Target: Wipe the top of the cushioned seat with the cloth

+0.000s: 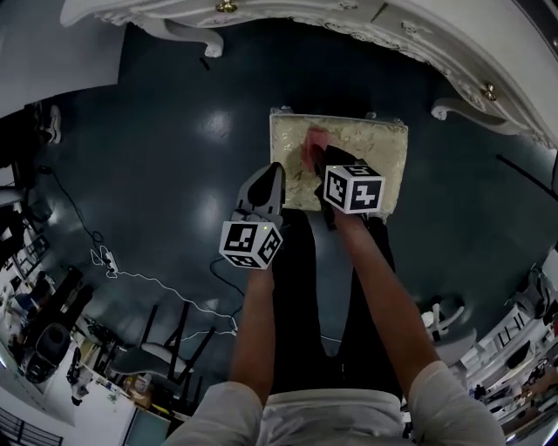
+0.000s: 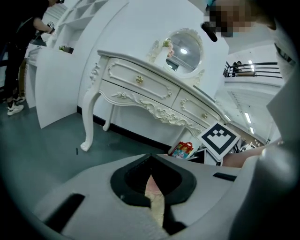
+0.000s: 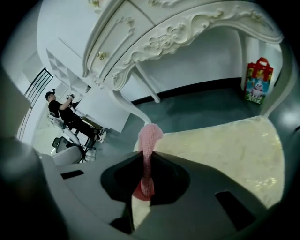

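The cushioned seat (image 1: 366,157) is a cream, gold-patterned stool top in front of the person's legs. A pink cloth (image 1: 315,139) lies bunched on its left half. My right gripper (image 1: 328,158) is over the seat, shut on the pink cloth (image 3: 148,140), which stands up from between its closed jaws above the cream cushion (image 3: 225,145). My left gripper (image 1: 264,185) hangs beside the seat's front left corner. In the left gripper view my left gripper (image 2: 151,174) is shut with nothing in it, and a sliver of cushion shows below the jaws.
A white ornate dressing table (image 1: 366,22) stands just beyond the seat, its curved leg (image 3: 133,110) close by. A red gift bag (image 3: 257,79) sits on the floor under it. Cables (image 1: 131,277) and chairs (image 1: 166,348) lie to the left rear. A seated person (image 3: 65,115) is far off.
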`<state>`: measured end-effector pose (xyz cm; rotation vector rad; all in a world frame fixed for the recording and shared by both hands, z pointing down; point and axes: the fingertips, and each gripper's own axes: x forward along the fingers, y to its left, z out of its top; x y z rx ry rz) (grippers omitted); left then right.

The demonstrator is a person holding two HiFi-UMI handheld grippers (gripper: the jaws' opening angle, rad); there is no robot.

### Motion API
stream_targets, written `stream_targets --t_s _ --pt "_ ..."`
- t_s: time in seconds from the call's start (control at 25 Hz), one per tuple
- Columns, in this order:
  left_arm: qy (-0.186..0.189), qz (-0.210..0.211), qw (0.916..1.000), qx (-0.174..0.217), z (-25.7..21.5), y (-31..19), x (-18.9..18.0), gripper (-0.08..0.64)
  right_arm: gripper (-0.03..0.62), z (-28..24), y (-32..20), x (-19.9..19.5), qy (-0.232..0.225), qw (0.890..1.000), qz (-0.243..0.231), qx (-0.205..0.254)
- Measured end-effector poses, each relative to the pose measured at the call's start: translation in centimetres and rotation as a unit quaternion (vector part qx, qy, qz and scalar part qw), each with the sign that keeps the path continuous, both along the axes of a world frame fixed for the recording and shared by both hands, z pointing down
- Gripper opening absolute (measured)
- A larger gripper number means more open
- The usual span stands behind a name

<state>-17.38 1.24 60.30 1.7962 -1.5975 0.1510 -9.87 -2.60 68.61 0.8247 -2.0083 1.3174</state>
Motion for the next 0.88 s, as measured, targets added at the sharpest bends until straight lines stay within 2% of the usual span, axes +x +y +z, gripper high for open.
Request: stream_targets --t_s 0.2,0.44,0.64,0.76,0.88 --pt "-0.006 -0.026 0.9996 -0.006 0.0 2.6 -5.3 0.014 0.032 1.3 2.5 -7.5 0.002 0.999 -0.043 -0.021" --pt "0.002 -0.034 0.9994 -0.010 0.4 4.6 -7.5 0.014 0.032 3.7 3.8 -10.9 0.034 0.997 -0.062 -0.030" --pt "-0.004 -0.018 0.9997 -0.017 1.8 5.4 -8.0 0.014 0.032 5.4 4.5 -10.6 0.064 0.995 -0.074 -0.028" --pt "-0.003 -0.022 0.9996 -0.018 1.3 4.8 -7.5 0.014 0.032 4.5 4.0 -9.6 0.055 0.996 -0.061 -0.033" --pt "0.018 -0.028 0.9992 -0.021 1.7 4.0 -6.3 0.014 0.032 4.4 3.2 -8.4 0.037 0.998 -0.039 -0.043"
